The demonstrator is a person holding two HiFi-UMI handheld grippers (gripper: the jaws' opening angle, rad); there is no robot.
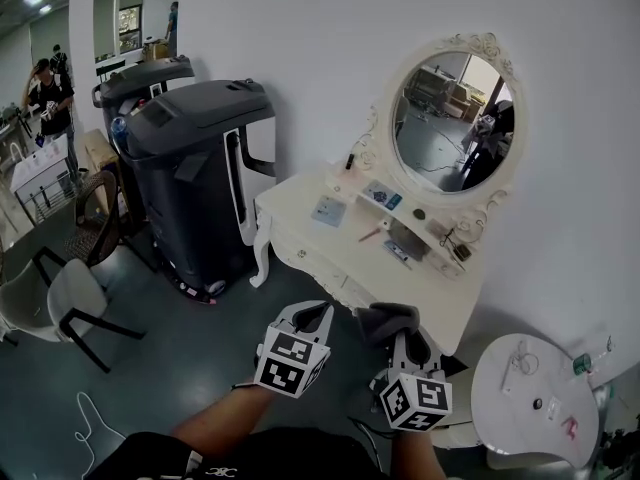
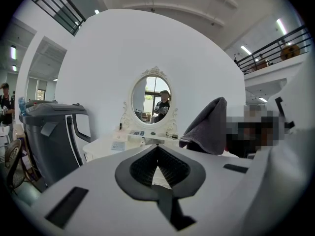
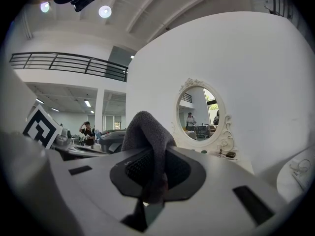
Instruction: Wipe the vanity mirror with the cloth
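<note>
Head view first: both of my tongs hang out in front of the desk (image 1: 296, 216), off its front edge and over the grey floor (image 1: 180, 358). The right gripper (image 1: 396, 330) is clenched on the dark grey cloth (image 1: 386, 317), which bunches up above its tips. In the right gripper view I see the cloth pinched between the two pads and rising in a folded hump that covers most of the gap. The left gripper (image 1: 311, 314) sits just beside it, to its left. In the left gripper view its pads meet at the tips, with nothing between them. That view also catches the cloth off to the right.

The mirror (image 1: 452, 120) is oval, in a cream carved frame, and stands upright at the desk's back edge against the white wall (image 1: 330, 38). The cloth is well apart from the glass and touches neither it nor the desk. Several small items lie along the back of the desk below the mirror; I cannot make out what they are.

Off the desk's left edge stands a big black machine (image 1: 195, 163). Chairs (image 1: 62, 290) sit further left, with a person (image 1: 48, 93) behind them. A round white stool (image 1: 530, 408) is near the desk's right corner.
</note>
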